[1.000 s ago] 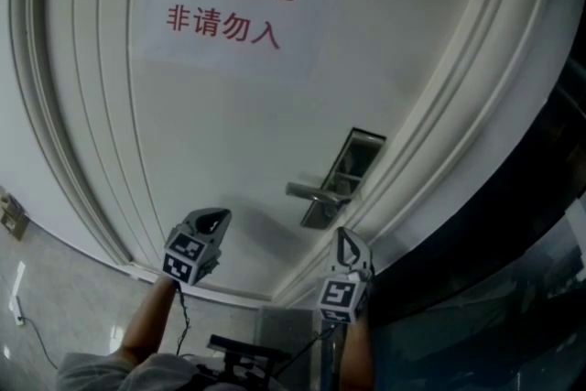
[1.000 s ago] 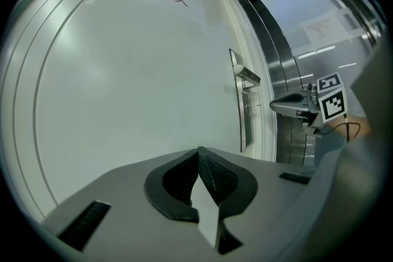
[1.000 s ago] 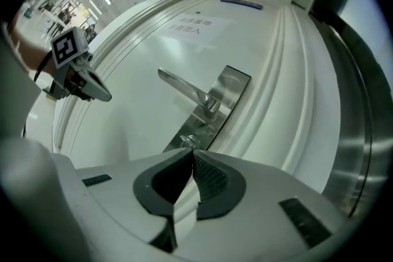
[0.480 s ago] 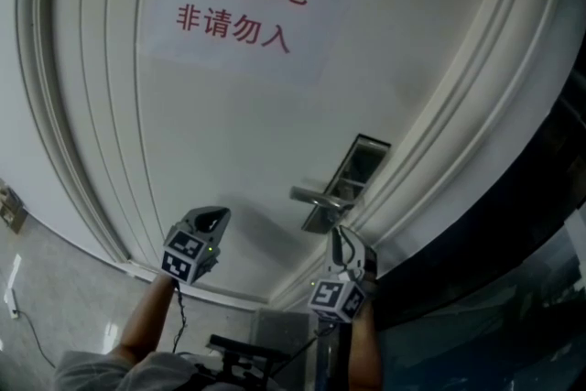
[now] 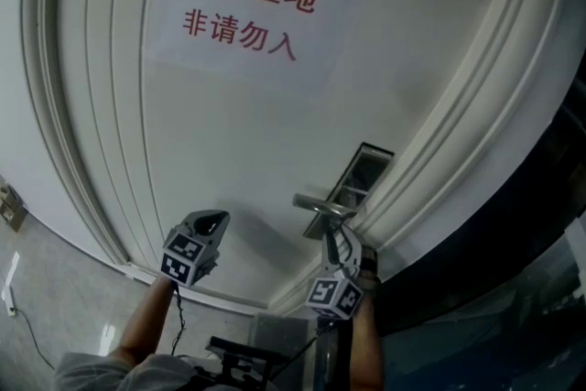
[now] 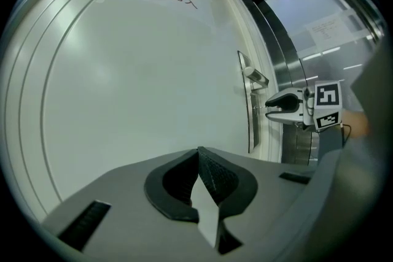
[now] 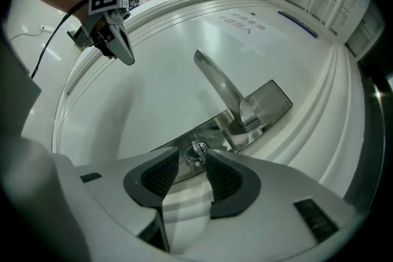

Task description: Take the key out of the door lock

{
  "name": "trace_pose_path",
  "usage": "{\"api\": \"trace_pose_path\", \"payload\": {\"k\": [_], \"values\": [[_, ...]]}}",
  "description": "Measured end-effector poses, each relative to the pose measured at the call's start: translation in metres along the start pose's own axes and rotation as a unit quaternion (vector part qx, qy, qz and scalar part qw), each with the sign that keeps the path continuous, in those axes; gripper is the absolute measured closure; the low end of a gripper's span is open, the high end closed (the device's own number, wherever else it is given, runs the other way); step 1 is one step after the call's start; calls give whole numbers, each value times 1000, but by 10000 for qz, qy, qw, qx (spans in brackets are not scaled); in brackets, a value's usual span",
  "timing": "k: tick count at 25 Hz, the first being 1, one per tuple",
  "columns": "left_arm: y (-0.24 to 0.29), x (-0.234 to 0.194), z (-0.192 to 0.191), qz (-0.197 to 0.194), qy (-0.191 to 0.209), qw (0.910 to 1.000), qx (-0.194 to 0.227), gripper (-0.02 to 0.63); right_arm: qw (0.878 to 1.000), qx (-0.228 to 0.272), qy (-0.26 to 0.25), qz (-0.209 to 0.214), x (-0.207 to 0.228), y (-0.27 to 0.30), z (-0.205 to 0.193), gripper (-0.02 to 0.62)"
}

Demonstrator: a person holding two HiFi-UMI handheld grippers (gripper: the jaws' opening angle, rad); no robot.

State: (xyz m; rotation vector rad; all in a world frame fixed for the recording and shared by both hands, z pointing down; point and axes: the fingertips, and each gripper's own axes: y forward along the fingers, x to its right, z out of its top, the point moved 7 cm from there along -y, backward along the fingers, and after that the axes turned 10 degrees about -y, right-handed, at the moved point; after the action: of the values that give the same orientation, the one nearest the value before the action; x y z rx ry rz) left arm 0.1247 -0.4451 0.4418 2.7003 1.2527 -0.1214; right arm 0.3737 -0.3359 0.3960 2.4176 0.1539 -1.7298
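On my right gripper view, the right gripper (image 7: 194, 160) is level at the lock plate (image 7: 273, 101) of the white door (image 7: 159, 95). Its fingers (image 7: 227, 180) have just been opening and now stand released and wide apart. The key (image 7: 196, 151) is still seated in the lock. Its ringed head sits between the two fingertips, and I see neither pad pressing on it. From the hub of the lever handle (image 7: 222, 90) the key lies at about 7 o'clock, on the same steel plate.

In the head view the right gripper (image 5: 341, 244) is at about 5 o'clock in the frame, just under the handle (image 5: 320, 204). I cannot make out the key there.

The left gripper (image 5: 213, 217) is at about 7 o'clock in that view, well apart from the lock and facing bare door panel. In its own view its fingers (image 6: 216, 176) are clenched together with nothing between them, and the right gripper (image 6: 271, 108) appears at 3 o'clock beside the plate.

A paper sign (image 5: 243, 9) with red characters hangs at 12 o'clock on the door.
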Motion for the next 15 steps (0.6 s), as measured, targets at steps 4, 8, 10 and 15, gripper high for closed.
{"api": "trace_pose_path", "payload": {"k": [4, 8, 10, 15], "values": [[0, -6, -1, 55, -29, 10000, -4, 614, 9998, -61, -155, -81, 1, 7, 0, 442], [1, -12, 0, 104, -45, 9999, 9, 614, 9997, -21, -210, -76, 2, 13, 3, 442], [2, -13, 0, 123, -55, 9999, 25, 614, 9997, -6, -240, -42, 3, 15, 3, 442], [5, -17, 0, 155, -68, 9999, 21, 614, 9993, -77, -351, -54, 2, 19, 1, 442]]}}
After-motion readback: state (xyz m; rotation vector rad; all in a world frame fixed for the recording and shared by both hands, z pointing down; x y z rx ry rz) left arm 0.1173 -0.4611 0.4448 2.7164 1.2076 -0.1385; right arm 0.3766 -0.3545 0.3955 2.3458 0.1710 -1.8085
